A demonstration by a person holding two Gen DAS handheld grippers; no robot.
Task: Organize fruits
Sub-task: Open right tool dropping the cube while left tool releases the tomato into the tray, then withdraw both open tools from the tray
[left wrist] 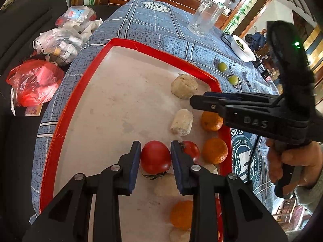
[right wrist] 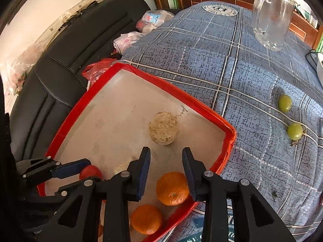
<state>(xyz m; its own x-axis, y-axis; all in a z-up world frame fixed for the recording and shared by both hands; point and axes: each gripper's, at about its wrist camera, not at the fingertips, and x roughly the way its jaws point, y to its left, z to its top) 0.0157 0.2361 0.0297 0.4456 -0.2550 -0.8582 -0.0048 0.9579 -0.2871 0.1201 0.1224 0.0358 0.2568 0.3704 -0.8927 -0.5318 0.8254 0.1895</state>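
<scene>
Now tomato (left wrist: 155,157) between left jaws.

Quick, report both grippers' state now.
Left gripper: shut on the tomato over the red-rimmed tray.
Right gripper: open, holding nothing; an orange lies between its fingers.

Counted items: two tomatoes (left wrist: 155,156), three oranges (left wrist: 212,121), two green grapes (left wrist: 222,67), two pale lumps (left wrist: 184,86), one glass mug (left wrist: 206,16).
</scene>
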